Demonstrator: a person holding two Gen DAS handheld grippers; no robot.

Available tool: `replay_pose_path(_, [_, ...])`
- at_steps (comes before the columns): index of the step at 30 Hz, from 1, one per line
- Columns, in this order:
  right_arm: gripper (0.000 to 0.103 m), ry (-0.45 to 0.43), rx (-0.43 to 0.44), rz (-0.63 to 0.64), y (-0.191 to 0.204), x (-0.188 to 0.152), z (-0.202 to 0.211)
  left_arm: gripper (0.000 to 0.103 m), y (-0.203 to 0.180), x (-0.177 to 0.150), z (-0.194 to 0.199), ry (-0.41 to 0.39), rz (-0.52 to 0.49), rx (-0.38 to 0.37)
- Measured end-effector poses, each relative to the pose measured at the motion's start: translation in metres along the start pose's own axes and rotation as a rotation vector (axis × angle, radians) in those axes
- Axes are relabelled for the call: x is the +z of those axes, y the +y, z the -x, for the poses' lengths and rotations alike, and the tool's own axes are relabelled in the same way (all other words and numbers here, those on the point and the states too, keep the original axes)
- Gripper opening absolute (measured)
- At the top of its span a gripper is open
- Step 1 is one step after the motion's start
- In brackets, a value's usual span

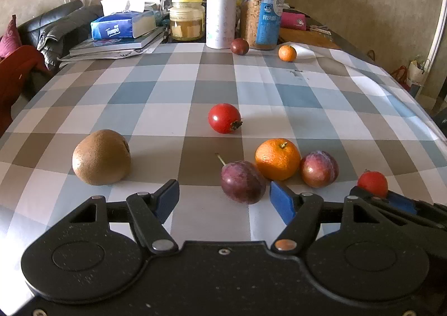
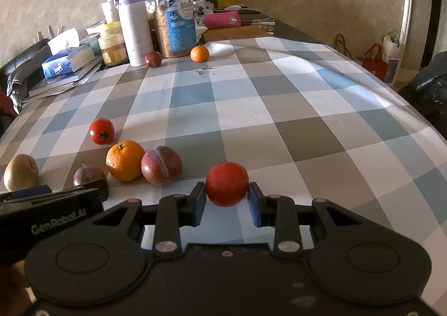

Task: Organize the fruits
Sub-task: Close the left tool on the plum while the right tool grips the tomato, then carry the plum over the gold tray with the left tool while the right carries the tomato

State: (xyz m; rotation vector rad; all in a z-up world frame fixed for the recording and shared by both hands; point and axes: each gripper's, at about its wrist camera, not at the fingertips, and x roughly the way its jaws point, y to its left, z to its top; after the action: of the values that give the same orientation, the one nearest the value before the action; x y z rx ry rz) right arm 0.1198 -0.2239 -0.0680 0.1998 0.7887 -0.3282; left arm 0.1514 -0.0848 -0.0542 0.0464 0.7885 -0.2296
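The right gripper (image 2: pixel 226 205) grasps a tomato (image 2: pixel 226 184) between its pads, just right of a cluster on the checked table (image 2: pixel 279 109). The left gripper (image 1: pixel 225 200) is released, with the stemmed plum (image 1: pixel 242 181) straight ahead between its fingers, untouched; the left hand is nearer that plum. Count: two tomatoes, three plums, two oranges, one kiwi (image 1: pixel 102 157). One plum and one orange sit far back by the jars.

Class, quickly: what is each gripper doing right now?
Left gripper: open, holding nothing; a plum lies just ahead.
Right gripper: fingers closed on a red tomato.
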Motion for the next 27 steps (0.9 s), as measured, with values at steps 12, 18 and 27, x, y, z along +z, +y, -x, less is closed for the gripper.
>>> replay_pose_path(12, [0.032,-0.009,-0.013,-0.021,-0.005,-0.001,0.002,0.050,-0.011,0.002,-0.003,-0.034,-0.051,0.020])
replay_pose_path(18, [0.032,-0.024,-0.028,-0.019,-0.005,-0.001,0.002,0.046,-0.004,0.001,-0.002,-0.029,-0.018,-0.003])
replay_pose_path(27, [0.032,-0.029,-0.037,-0.023,-0.006,0.000,0.002,0.046,0.006,-0.001,0.022,-0.050,-0.023,0.042])
